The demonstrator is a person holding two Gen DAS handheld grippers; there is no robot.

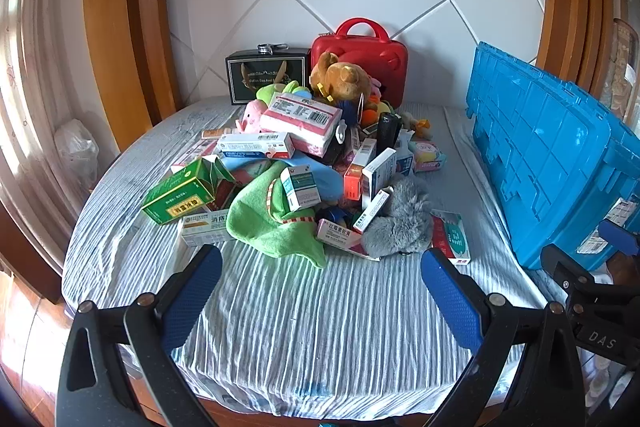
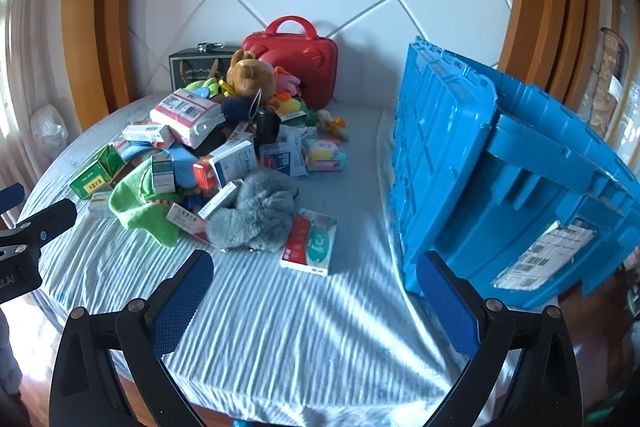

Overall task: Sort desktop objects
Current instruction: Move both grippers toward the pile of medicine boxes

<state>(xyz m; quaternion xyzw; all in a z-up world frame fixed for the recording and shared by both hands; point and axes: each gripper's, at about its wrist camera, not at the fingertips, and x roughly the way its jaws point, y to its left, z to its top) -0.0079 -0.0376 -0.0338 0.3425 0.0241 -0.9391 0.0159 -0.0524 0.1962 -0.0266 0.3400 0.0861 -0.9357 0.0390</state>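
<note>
A heap of medicine boxes and soft toys lies in the middle of a striped cloth-covered table (image 1: 320,315) (image 2: 280,327). In it are a green box (image 1: 178,195) (image 2: 94,175), a green cloth (image 1: 266,223) (image 2: 140,205), a grey plush toy (image 1: 402,221) (image 2: 256,213), a brown teddy bear (image 1: 340,77) (image 2: 250,73) and a pink pack (image 1: 302,121) (image 2: 186,113). My left gripper (image 1: 322,265) is open over bare cloth in front of the heap. My right gripper (image 2: 316,269) is open too, near a red and green box (image 2: 310,241) (image 1: 452,237).
A blue plastic crate (image 1: 560,155) (image 2: 500,167) lies tipped on its side on the table's right. A red case (image 1: 360,61) (image 2: 296,57) and a black box (image 1: 266,75) (image 2: 192,63) stand against the white tiled wall. Wooden frames flank the wall.
</note>
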